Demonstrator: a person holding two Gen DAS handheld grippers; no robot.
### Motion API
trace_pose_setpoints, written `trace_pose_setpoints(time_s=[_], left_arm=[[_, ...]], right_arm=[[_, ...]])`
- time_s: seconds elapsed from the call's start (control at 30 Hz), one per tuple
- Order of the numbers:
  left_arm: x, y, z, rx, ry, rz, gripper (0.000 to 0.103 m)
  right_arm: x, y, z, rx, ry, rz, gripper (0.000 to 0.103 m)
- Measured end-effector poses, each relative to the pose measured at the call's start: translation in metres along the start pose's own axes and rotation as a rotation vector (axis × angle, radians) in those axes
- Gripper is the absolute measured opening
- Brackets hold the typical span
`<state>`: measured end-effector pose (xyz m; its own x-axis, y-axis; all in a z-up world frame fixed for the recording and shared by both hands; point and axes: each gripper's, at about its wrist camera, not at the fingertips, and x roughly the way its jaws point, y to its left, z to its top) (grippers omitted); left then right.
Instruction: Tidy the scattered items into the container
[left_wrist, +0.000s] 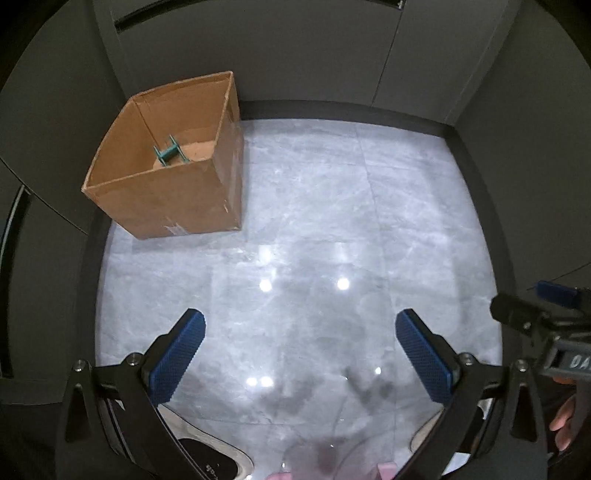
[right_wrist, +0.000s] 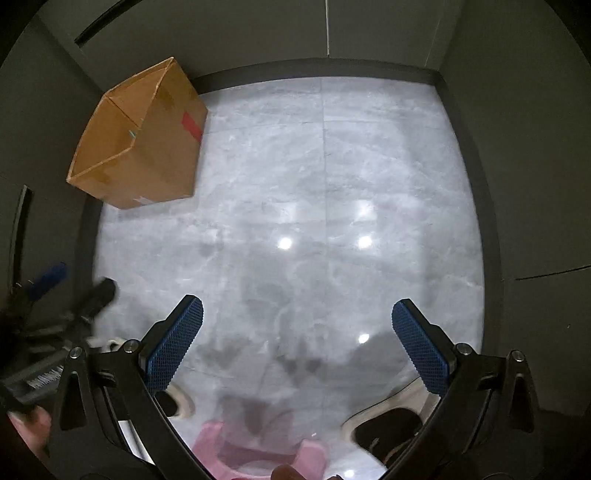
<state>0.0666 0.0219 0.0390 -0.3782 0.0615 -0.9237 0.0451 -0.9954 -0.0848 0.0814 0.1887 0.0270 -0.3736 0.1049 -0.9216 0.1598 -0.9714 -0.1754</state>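
An open brown cardboard box (left_wrist: 184, 199) stands on the grey marble floor in the far left corner, against the dark wall. A teal spool-like item (left_wrist: 170, 152) lies inside it on the bottom. The box also shows in the right wrist view (right_wrist: 155, 158), where its inside is mostly hidden. My left gripper (left_wrist: 300, 354) is open and empty, above the bare floor well short of the box. My right gripper (right_wrist: 297, 341) is open and empty too, held over the floor to the right of the box. A pink object (right_wrist: 258, 450) lies on the floor just below the right gripper.
Dark walls with a dark baseboard (left_wrist: 347, 110) close the floor on the far and both side edges. The person's shoes (right_wrist: 388, 424) stand at the near edge. The right gripper's tip (left_wrist: 517, 310) shows at the left view's right edge, the left gripper's tip (right_wrist: 96, 295) at the right view's left.
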Motion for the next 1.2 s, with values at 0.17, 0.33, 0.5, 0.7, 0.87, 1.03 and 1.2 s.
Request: trace_pose_setpoints(time_s=[0.17, 0.33, 0.5, 0.7, 0.87, 1.03, 1.2], left_arm=[[-0.003, 0.001, 0.003, -0.010, -0.015, 0.005, 0.103], [-0.006, -0.003, 0.005, -0.003, -0.021, -0.004, 0.103], [-0.008, -0.003, 0.003, 0.012, -0.026, 0.009, 0.103], [-0.007, -0.001, -0.001, 0.012, -0.020, 0.028, 0.103], [-0.004, 0.005, -0.004, 0.001, -0.002, 0.023, 0.103], [-0.006, 0.004, -0.004, -0.001, -0.005, 0.013, 0.103], [-0.008, 0.003, -0.002, -0.006, -0.005, 0.004, 0.103]], right_arm=[[0.003, -0.008, 0.002, 0.023, -0.030, -0.014, 0.103], [0.003, -0.001, 0.006, 0.018, -0.056, -0.028, 0.103], [0.002, 0.010, 0.006, -0.005, -0.060, -0.039, 0.103], [-0.005, 0.023, 0.004, -0.050, -0.081, -0.058, 0.103], [-0.011, 0.033, 0.000, -0.067, -0.077, -0.035, 0.103], [-0.010, 0.035, -0.002, -0.077, -0.069, -0.040, 0.103], [-0.009, 0.032, -0.001, -0.062, -0.063, -0.043, 0.103]])
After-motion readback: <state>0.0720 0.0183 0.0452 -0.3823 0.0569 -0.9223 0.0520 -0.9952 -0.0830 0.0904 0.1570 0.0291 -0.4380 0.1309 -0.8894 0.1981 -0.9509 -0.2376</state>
